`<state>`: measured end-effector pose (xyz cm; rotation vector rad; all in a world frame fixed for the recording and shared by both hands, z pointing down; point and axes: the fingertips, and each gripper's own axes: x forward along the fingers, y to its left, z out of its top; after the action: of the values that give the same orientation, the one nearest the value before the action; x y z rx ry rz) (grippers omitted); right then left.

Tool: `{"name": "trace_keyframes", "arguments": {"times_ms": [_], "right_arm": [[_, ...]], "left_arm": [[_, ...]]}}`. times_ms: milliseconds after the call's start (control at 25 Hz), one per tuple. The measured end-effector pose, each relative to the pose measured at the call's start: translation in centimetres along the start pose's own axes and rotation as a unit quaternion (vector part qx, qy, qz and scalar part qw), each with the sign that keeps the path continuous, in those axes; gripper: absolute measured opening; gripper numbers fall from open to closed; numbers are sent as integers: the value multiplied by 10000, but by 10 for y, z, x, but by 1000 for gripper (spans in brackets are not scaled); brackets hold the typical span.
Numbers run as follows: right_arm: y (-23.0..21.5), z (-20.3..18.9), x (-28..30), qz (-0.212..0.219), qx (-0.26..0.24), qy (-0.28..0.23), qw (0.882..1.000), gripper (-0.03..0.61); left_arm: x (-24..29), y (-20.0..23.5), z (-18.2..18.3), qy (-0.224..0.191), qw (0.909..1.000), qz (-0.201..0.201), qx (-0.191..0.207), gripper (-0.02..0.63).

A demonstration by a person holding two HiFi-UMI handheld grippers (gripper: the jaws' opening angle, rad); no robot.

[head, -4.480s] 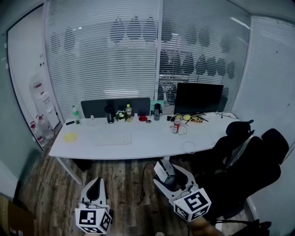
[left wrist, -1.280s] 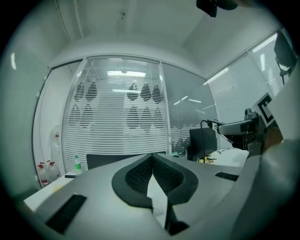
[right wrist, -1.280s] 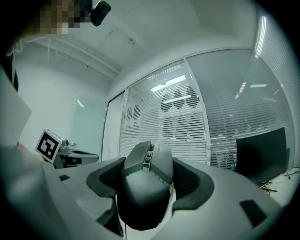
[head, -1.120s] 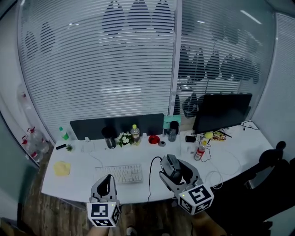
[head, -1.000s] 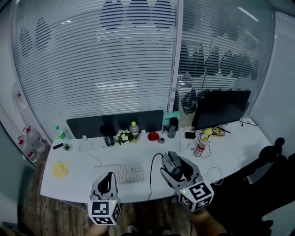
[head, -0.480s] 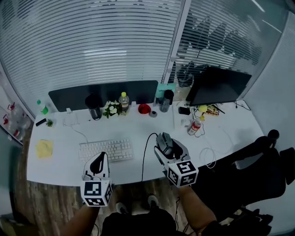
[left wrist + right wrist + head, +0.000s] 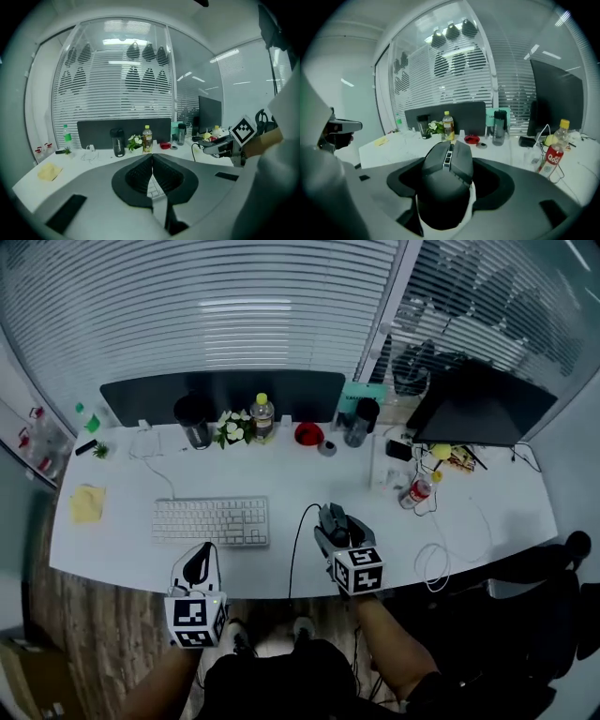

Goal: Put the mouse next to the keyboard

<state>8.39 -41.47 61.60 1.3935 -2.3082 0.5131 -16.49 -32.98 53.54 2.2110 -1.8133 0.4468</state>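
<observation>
Right gripper [image 7: 335,520] is clamped across the flanks of the mouse [image 7: 446,178]. The mouse sits right of the keyboard [image 7: 211,521], near it but apart; we cannot tell whether it touches the desk.

Left gripper [image 7: 152,171]: jaws pinched together, empty, in front of the keyboard.

We judge the mouse light, rigid and smooth-shelled, so the side grip suits. Its cord [image 7: 293,554] may tug.

No brand legible. Red bottle label [image 7: 553,161], far right of the keyboard: lettering too blurred to read.
</observation>
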Motion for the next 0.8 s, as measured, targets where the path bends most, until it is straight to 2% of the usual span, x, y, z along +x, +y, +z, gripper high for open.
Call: {"name": "trace_keyframes", "arguments": {"times_ms": [400, 800], "right_arm": [[-25, -78, 70, 218, 86, 980, 9949, 304], [-31, -112, 105, 175, -3, 1431, 9895, 304]], "left_arm": [[14, -16, -49, 591, 9976, 300, -181, 29], [16, -16, -64, 772, 9954, 489, -300, 29]]}}
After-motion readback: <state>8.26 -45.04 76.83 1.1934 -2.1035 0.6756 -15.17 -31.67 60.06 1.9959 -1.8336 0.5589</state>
